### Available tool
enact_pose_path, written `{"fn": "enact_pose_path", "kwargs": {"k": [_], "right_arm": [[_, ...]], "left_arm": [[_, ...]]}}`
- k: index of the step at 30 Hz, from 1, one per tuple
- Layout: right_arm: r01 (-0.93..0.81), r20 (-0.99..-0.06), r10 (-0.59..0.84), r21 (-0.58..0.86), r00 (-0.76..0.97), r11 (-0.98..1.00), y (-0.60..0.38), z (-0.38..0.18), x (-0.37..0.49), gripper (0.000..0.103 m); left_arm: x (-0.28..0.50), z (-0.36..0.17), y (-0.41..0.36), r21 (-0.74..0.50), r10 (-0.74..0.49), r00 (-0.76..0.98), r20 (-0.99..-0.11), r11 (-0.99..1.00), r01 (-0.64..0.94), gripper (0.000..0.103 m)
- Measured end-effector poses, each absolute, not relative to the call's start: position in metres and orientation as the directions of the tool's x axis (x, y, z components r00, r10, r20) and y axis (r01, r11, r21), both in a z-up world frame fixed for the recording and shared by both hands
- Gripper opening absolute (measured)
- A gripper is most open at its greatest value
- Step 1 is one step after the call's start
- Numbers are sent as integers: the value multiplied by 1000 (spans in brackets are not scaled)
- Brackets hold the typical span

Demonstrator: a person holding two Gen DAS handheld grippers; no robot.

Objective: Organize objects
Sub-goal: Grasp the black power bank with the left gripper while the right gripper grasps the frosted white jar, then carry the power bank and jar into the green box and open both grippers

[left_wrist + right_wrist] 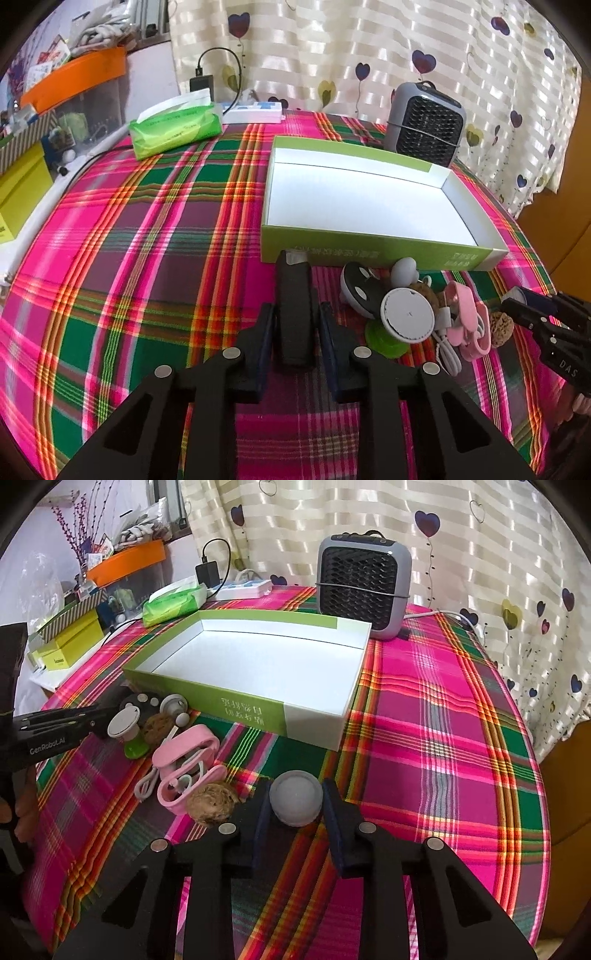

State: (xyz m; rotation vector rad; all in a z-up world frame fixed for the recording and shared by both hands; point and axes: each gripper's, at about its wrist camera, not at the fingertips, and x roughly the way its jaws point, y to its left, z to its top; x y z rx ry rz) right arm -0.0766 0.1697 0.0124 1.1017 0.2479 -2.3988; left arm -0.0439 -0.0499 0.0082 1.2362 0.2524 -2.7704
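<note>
Box still bare inside; clutter heaped along its near wall. Left gripper clenched on black bar, right gripper grasping grey ball. Nothing boxed yet.

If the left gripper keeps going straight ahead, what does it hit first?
Probably the near green wall of the open box: the black bar held by the left gripper already points at it, almost touching.

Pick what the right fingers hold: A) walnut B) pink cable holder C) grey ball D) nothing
C: the right wrist view shows the grey ball pinched between the right gripper's fingers, with the walnut lying beside them on the cloth.
</note>
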Motion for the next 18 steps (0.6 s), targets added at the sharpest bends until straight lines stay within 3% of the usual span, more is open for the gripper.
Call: {"fn": "enact_pose_path", "kwargs": {"k": [18], "right_arm": [[538,-702,-399,27,-590,-842,156,34,-56,29]], "left_arm": [[-20,30,-46,-125,2,-715,-699,-985,119,22]]}}
